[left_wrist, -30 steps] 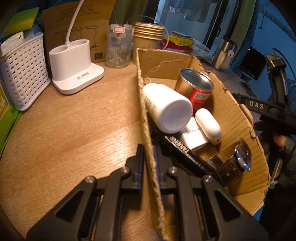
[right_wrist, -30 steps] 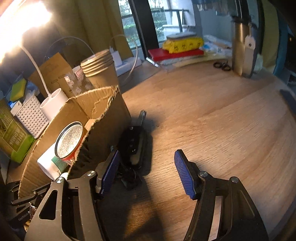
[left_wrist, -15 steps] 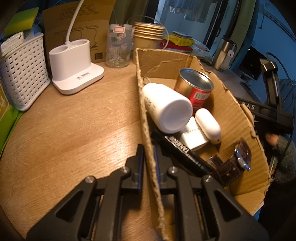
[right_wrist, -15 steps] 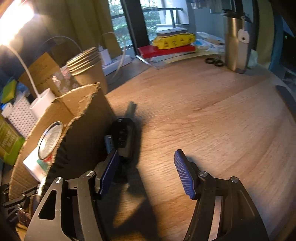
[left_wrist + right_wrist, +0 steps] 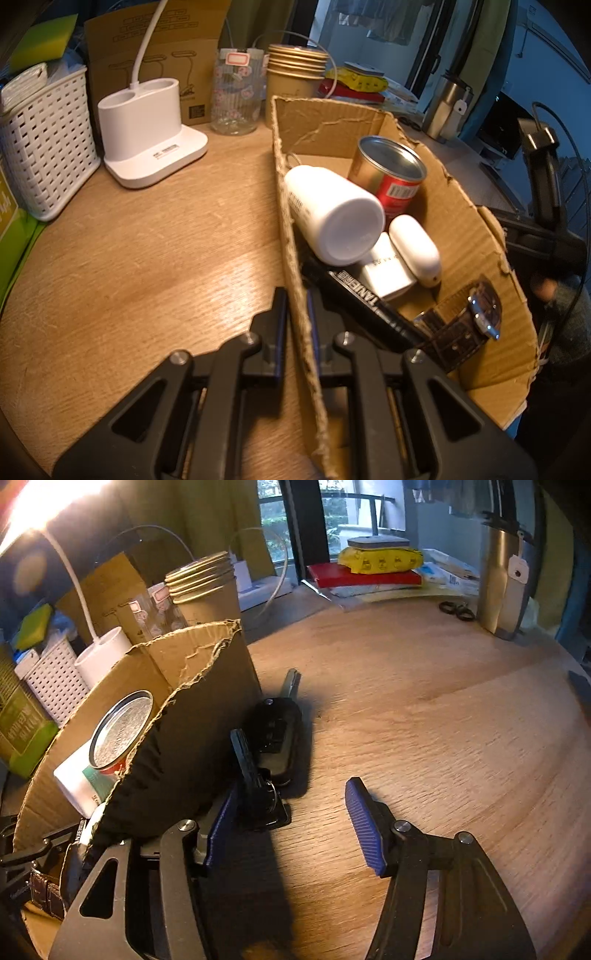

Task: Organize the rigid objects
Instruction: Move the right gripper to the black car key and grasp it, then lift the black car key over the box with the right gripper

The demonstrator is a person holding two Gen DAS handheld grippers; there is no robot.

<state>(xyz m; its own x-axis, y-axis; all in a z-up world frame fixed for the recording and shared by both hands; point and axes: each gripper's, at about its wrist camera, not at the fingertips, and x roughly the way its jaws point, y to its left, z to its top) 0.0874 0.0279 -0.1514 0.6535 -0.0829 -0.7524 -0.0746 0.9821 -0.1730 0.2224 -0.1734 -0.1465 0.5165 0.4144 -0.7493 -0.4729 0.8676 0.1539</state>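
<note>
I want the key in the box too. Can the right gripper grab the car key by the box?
Probably yes. The right gripper is open and the black car key lies on the table just ahead of it, but tight against the cardboard box, which may crowd one finger.

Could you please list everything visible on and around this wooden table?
brown cardboard box: one, on wooden table
white plastic bottle: one, lying in box
red metal can: one, in box
white oval case: one, in box
black marker: one, in box
brown leather watch: one, in box
black car key: one, on table beside box
white lamp base: one, behind
left gripper: shut on box wall
right gripper: open, straddling the key
</note>
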